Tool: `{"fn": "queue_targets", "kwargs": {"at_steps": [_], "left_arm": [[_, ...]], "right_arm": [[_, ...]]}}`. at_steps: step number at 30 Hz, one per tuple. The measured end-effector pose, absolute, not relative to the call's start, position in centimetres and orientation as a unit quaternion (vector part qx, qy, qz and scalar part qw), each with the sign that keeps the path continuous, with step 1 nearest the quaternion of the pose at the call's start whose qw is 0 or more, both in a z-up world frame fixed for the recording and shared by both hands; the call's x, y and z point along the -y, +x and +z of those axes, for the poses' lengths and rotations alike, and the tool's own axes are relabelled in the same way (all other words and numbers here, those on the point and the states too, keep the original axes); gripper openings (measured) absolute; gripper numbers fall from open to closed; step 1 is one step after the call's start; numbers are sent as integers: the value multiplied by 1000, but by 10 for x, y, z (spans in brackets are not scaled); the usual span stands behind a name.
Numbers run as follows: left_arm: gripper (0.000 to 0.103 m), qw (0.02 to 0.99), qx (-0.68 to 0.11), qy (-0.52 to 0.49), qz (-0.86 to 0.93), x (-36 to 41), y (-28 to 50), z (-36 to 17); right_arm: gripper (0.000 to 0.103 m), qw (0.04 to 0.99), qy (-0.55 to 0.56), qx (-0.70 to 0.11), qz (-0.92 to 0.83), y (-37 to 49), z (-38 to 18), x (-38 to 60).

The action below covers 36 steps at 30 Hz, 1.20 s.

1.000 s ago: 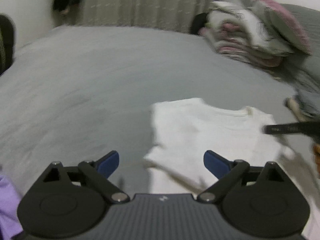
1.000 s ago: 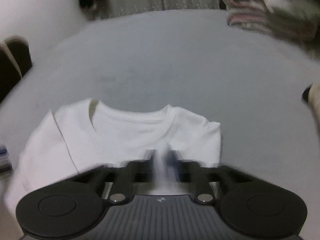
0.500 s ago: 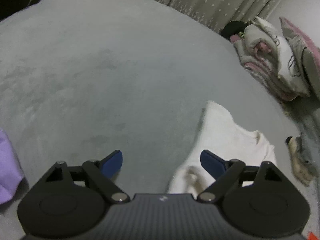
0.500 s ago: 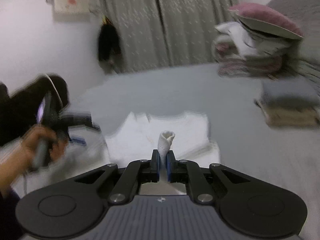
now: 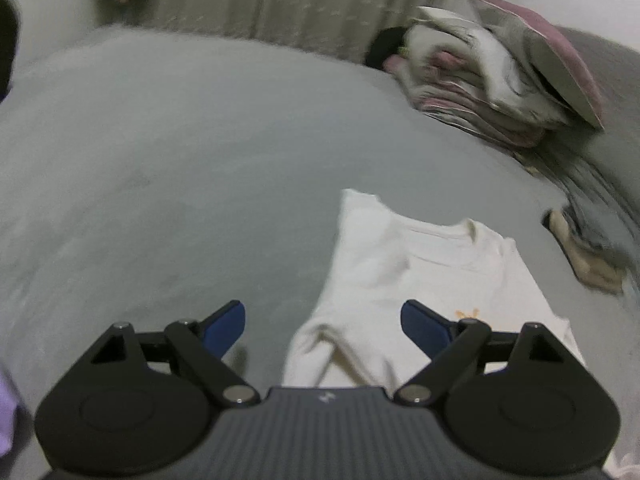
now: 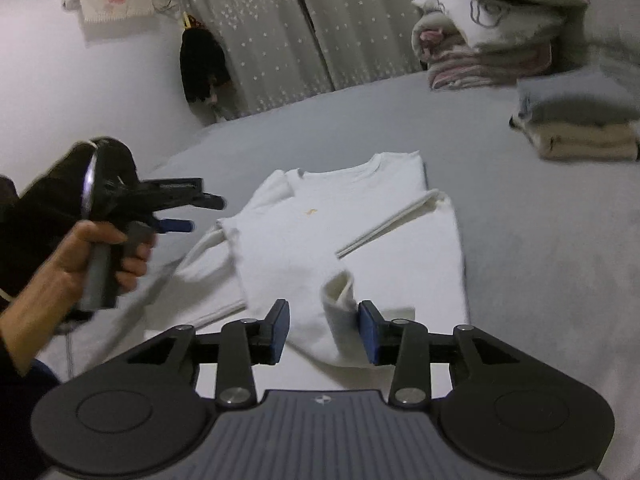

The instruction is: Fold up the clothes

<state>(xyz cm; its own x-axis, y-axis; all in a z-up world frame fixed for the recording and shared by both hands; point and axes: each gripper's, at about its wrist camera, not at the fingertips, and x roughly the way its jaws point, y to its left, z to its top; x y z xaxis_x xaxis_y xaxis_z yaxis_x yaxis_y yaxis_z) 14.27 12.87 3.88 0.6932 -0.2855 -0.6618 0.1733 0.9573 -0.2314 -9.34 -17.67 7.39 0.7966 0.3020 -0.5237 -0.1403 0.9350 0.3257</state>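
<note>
Nearest, the right gripper [image 6: 324, 330] stands with its fingers apart around the cuff of a sleeve that lies folded across the white top [image 6: 352, 240], touching it on neither side as far as I can tell (a let-go or a coming grasp would look alike). Left of it, the left gripper [image 6: 192, 212] is also spread and holds nothing, above the other sleeve, which trails loose; that sleeve, I judge, wants folding inward. The top lies flat mid-bed [image 6: 540, 240], collar far, with folded piles [image 6: 576, 120] beyond.

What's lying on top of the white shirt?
One long sleeve lies folded across the white shirt, its cuff between the open right claw. The shirt front beneath that sleeve is covered.
</note>
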Motion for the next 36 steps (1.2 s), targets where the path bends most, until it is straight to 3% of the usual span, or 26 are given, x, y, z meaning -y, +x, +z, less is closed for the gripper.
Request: {"fn": "queue_targets", "kwargs": {"at_steps": [2,5,6,12,17,22,27,31,32,36], "left_arm": [[85,920,-370,-46,-122,-118,146,35],[51,912,-390,-34,-121,-111,155,24],[45,910,-395,-38,-119,-113,157,21],[19,906,-399,-43,-131,-119,158,18],[16,905,-398,-47,-140,-122,159,21],[16,905,-395,-65,-145,-127,161,26],[16,902,-400,-68,-148,-128,161,27],[24,898,-404,-71,-160,-131,163,28],[32,898,-404,-70,-161,-131,163,27],[30,897,-404,-64,-168,-132,165,26]], "right_arm": [[38,938,158,-284,119,-102,78,181],[39,939,167,-282,107,-109,84,185],[38,938,162,-289,105,-109,83,185],[39,924,169,-329,99,-102,66,183],[38,910,150,-370,111,-92,52,176],[38,916,147,-347,136,-59,71,177],[47,928,90,-297,205,47,111,155],[47,912,53,-321,251,164,108,112],[47,906,33,-334,258,190,102,99],[46,896,-16,-362,255,264,80,64]]}}
